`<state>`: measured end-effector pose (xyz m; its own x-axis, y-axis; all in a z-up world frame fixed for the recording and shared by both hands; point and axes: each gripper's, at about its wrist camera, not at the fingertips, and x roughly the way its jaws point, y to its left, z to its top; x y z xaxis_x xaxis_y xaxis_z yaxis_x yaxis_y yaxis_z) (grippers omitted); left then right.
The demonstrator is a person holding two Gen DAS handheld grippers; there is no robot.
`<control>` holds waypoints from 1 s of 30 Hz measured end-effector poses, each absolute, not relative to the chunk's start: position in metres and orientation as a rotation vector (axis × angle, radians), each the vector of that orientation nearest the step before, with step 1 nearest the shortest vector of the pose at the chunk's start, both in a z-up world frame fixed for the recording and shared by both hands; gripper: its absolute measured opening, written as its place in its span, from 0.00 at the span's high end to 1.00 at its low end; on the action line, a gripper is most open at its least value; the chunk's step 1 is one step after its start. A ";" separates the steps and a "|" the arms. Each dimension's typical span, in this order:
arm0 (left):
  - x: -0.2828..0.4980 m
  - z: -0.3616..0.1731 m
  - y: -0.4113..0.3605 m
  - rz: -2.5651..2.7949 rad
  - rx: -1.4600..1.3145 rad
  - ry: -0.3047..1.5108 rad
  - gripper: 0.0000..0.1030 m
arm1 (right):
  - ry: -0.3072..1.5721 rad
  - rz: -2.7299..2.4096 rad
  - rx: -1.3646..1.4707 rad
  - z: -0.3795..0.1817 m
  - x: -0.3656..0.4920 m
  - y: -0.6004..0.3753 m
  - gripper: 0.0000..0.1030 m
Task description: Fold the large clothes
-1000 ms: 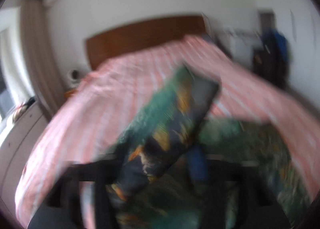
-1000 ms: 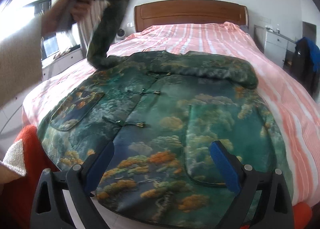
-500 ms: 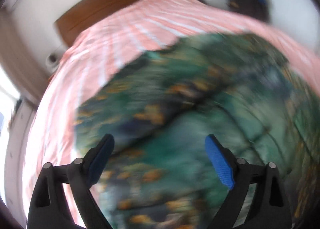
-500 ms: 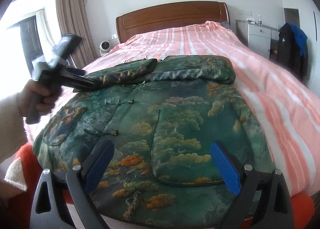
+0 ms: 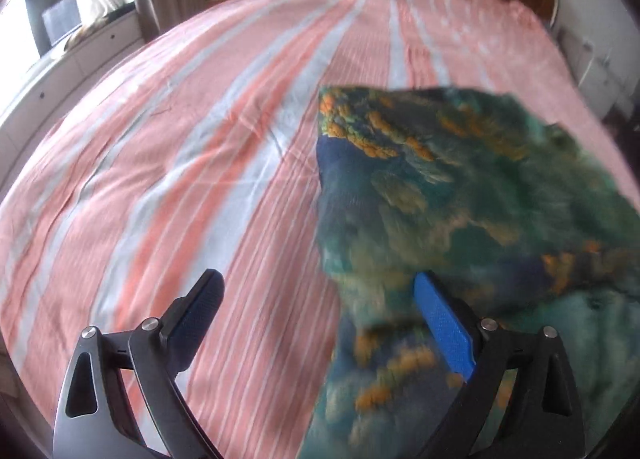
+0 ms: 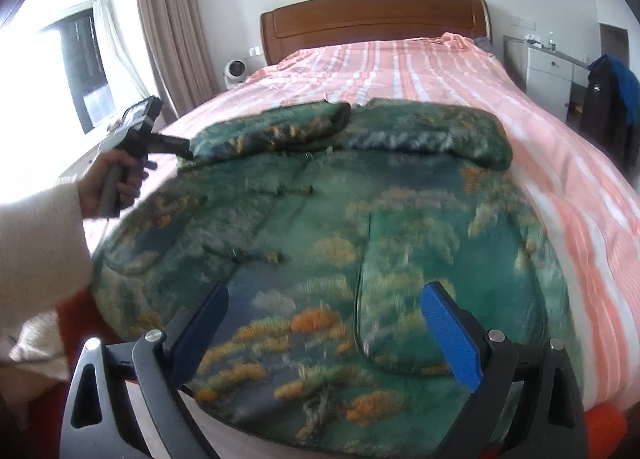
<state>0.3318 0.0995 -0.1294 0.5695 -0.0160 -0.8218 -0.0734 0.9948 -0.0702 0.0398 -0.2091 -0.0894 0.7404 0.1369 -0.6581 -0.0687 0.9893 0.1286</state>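
green jacket point(image 6: 340, 243) laid flat on striped bed point(image 6: 460, 71).
l gripper point(image 5: 320, 323) w/ jaws apart, empty, at sleeve edge; r gripper point(image 6: 324, 335) apart, empty, above hem.

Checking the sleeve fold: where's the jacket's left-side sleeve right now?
In the right wrist view the sleeve lies folded across the top of the green jacket, beside the left gripper, on the striped bed.

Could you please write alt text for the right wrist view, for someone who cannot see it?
A green patterned jacket lies spread on a pink striped bed, sleeves folded across its top. The open right gripper hovers over its hem; a hand holds the left gripper beside the left sleeve.
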 end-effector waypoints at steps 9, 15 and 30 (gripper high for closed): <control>0.219 -0.133 0.146 0.028 -0.193 0.925 0.04 | 0.839 0.251 0.348 -0.059 0.216 -0.227 0.07; 0.190 -0.157 0.164 0.060 -0.222 0.878 0.04 | 0.977 0.151 0.486 -0.108 0.336 -0.226 0.27; 0.197 -0.167 0.170 0.133 -0.179 0.859 0.04 | 0.990 0.044 0.420 -0.137 0.344 -0.208 0.51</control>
<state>0.1969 0.1703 -0.1666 0.6466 0.0438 -0.7616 -0.1880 0.9767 -0.1035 0.3445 -0.2080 -0.1367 0.5548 0.2243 -0.8012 0.1530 0.9190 0.3633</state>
